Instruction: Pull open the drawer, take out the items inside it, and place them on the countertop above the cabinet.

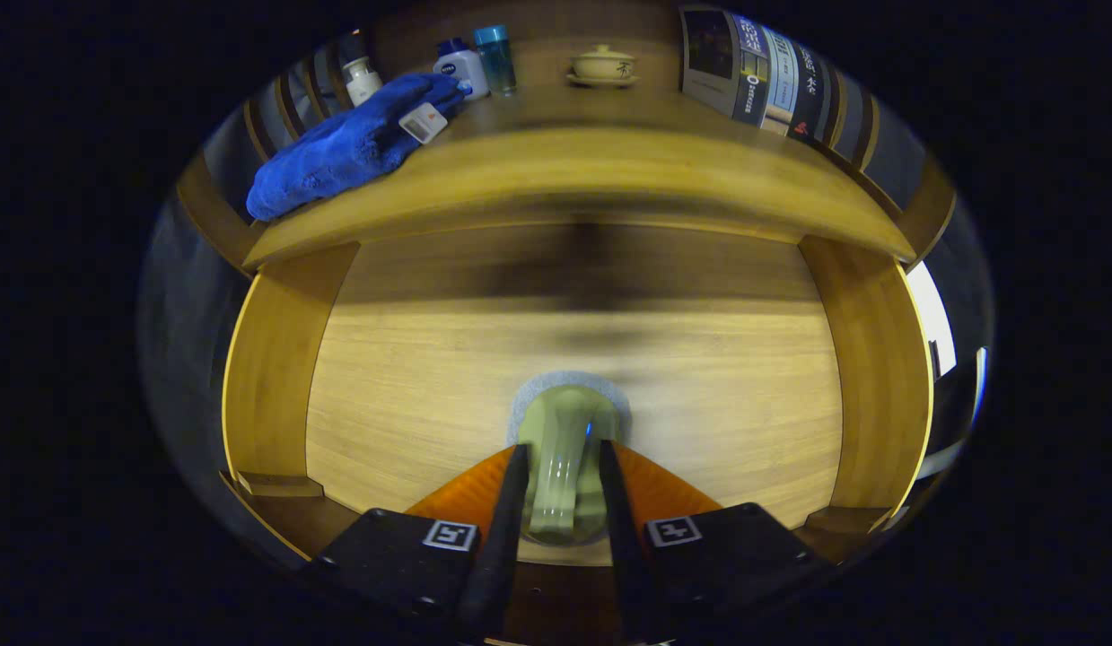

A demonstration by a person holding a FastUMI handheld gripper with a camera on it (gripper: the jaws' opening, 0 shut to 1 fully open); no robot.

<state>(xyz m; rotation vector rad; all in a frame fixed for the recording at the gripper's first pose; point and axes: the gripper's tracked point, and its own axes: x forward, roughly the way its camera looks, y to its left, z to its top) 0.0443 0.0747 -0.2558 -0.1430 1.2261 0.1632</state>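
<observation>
Gripping a pale green cup (563, 467) between both fingers, my gripper (560, 462) is clamped on its sides inside the open drawer (403, 395). The cup sits on a grey round coaster (530, 395) on the drawer's wooden floor. Beyond the drawer's back wall lies the countertop (591, 170), where a blue cloth (349, 148) sprawls beside two white bottles (461, 67), a blue tumbler (497, 58) and a lidded tea bowl (602, 65). Books (757, 76) stand farther along.
</observation>
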